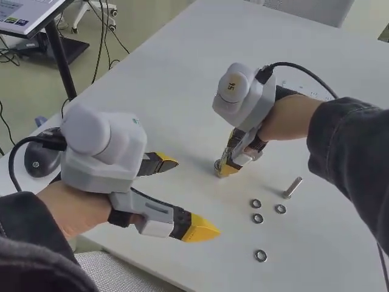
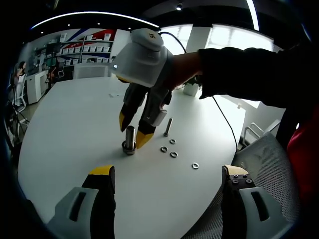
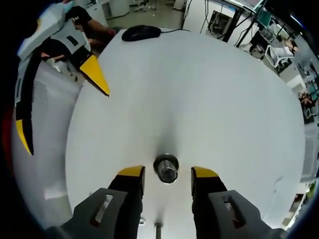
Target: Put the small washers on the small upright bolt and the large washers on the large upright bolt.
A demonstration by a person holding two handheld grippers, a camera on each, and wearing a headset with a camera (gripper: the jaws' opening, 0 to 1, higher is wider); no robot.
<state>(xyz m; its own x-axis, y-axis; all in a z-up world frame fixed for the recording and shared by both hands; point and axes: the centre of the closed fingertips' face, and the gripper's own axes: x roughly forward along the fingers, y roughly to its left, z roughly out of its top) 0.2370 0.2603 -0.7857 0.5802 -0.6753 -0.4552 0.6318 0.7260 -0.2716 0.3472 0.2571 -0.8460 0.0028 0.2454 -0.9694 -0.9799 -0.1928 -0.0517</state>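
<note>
The large bolt (image 3: 166, 168) stands upright on the white table, head down, also seen in the head view (image 1: 217, 164) and the left gripper view (image 2: 129, 139). My right gripper (image 3: 168, 173) points down at it, open, one jaw on each side of the bolt with a small gap both ways (image 1: 226, 169). The small bolt (image 1: 292, 187) lies on its side to the right (image 2: 168, 127). Several washers (image 1: 258, 218) lie loose near it (image 2: 173, 154). My left gripper (image 1: 183, 194) hovers open and holds nothing, at the near left (image 2: 168, 174).
A black mouse (image 1: 39, 161) sits at the table's left edge (image 3: 142, 32). The table's near edge (image 1: 140, 258) runs just below my left gripper, with a grey chair seat under it. A monitor stand (image 1: 58, 48) rises beyond the far left.
</note>
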